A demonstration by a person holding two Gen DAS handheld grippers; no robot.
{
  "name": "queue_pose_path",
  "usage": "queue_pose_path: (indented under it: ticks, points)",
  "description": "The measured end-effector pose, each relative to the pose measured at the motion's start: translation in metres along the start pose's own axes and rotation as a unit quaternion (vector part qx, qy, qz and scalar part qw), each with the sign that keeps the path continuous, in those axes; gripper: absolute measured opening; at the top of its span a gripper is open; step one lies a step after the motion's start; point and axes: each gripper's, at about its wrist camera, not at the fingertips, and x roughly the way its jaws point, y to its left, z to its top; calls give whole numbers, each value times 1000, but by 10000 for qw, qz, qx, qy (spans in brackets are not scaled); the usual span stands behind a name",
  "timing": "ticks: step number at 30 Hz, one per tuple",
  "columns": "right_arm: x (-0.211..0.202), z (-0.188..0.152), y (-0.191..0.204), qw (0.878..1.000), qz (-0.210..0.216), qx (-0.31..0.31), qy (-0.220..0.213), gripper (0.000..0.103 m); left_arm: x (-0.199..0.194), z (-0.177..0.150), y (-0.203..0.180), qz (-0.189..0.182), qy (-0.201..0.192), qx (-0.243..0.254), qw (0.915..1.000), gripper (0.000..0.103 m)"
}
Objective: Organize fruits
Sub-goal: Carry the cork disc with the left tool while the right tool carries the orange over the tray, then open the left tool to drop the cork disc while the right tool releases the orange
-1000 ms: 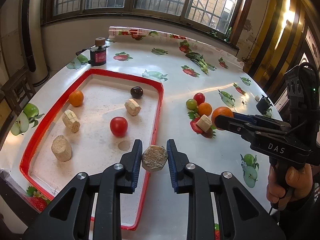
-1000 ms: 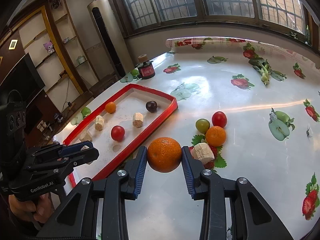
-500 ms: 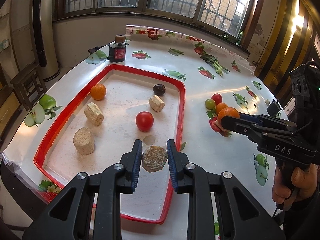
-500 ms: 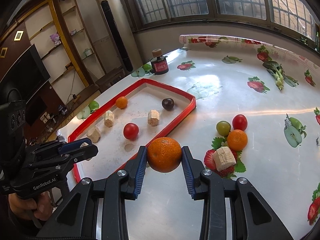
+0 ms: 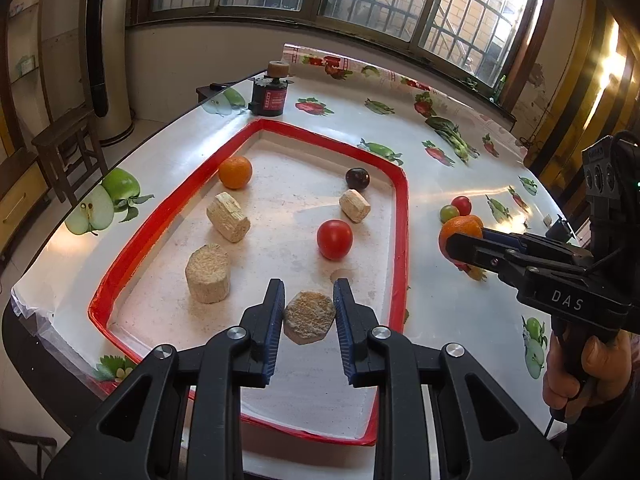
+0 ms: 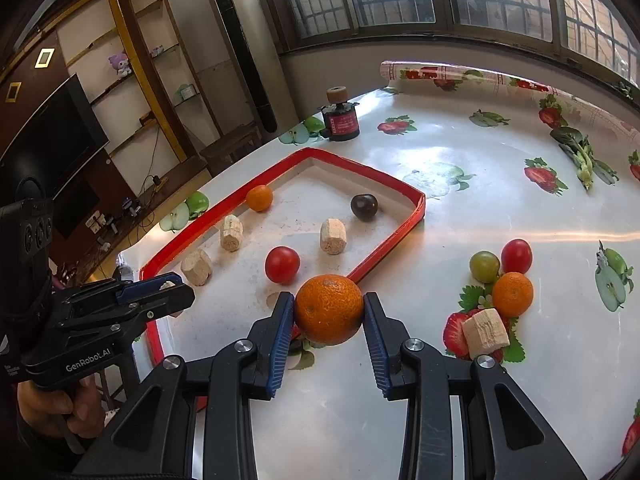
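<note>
We have both hands loaded and on the way in. Our left gripper (image 5: 308,316) is clamped on a hexagonal pressed block (image 5: 309,317), held above the near end of the red-rimmed tray (image 5: 401,240), inside its rim. Our right gripper (image 6: 329,316) is clamped on a large orange (image 6: 329,309), which hangs over the table (image 6: 460,208) just outside the tray's right rim, near its front corner.

Already lying in the tray are a small orange (image 5: 235,172) toward the far left corner, a dark plum (image 5: 357,178) toward the far right corner, a red tomato (image 5: 335,239) near the middle right, and three more blocks: one short one (image 5: 354,205) beside the plum, one on its side (image 5: 228,217) left of centre, and one standing upright (image 5: 208,273) along the left rim. Out on the table, right of the tray, a green tomato (image 6: 484,266), a small red tomato (image 6: 516,256), another orange (image 6: 512,294) and a loose block (image 6: 485,333) sit bunched together (on a printed strawberry, which is easy to mistake for fruit).

We judge the step to be the carry to the tray, with release next. For us that calls for lowering the block onto a bare patch at the near end, clear of the tomato and the upright block. The orange has to clear the rim before its jaws part, and should be set down low, since a round fruit will likely roll. The cluster on the table looks like what remains afterwards.
</note>
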Motion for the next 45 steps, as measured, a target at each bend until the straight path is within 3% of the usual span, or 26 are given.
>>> queue_pose_path:
  ticks: [9, 22, 31, 45]
  points:
    - [30, 32, 6, 9999, 161, -11, 39, 36, 12, 2, 10, -102, 123, -142, 9998, 22]
    - [112, 84, 14, 9992, 46, -170, 361, 36, 39, 17, 11, -66, 327, -203, 9992, 22]
    - [145, 85, 9, 9976, -68, -302, 625, 36, 60, 20, 17, 17, 544, -332, 9980, 22]
    - [148, 82, 5, 9974, 9, -308, 652, 36, 69, 25, 21, 190, 681, -527, 9961, 23]
